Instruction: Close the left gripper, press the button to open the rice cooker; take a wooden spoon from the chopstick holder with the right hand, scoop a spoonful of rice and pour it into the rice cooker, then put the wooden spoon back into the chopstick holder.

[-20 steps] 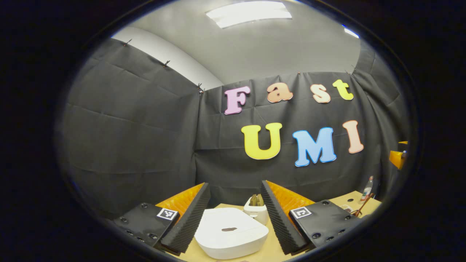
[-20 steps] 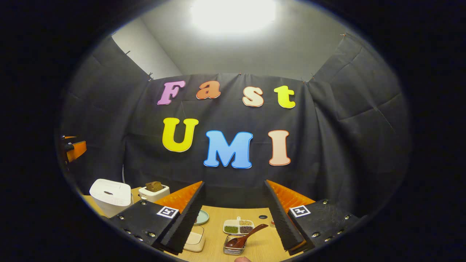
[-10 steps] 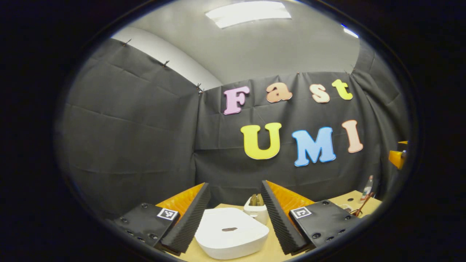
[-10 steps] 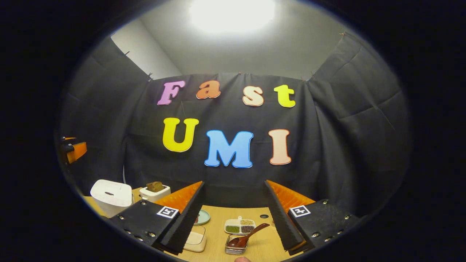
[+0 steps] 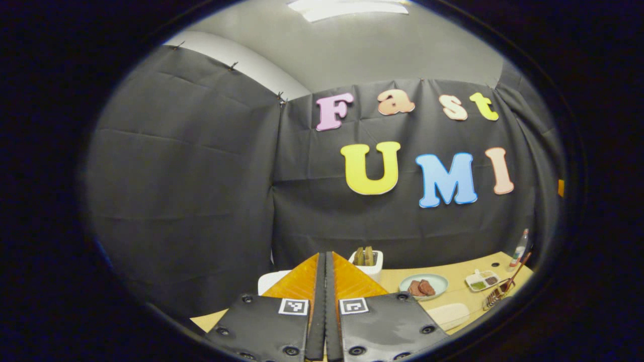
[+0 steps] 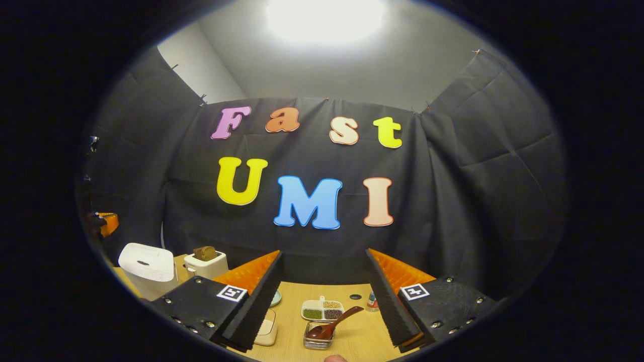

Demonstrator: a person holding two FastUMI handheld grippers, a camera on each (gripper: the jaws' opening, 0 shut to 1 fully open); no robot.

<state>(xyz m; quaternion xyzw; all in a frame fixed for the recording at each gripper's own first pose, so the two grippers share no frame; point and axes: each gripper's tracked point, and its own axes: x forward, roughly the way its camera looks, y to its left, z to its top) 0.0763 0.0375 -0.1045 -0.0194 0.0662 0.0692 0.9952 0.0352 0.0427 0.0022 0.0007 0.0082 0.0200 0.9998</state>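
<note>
Fingers of left gripper (image 5: 325,261) clenched, right gripper (image 6: 322,261) released; white rice cooker (image 6: 146,265) lid down.

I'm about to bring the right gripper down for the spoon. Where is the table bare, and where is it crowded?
Bare wood lies right of the chopstick holder, toward the bottle. Crowded: the wooden spoon leans toward the divided dish behind. Left, a pale flat container sits close, with the toaster and rice cooker beyond.
</note>
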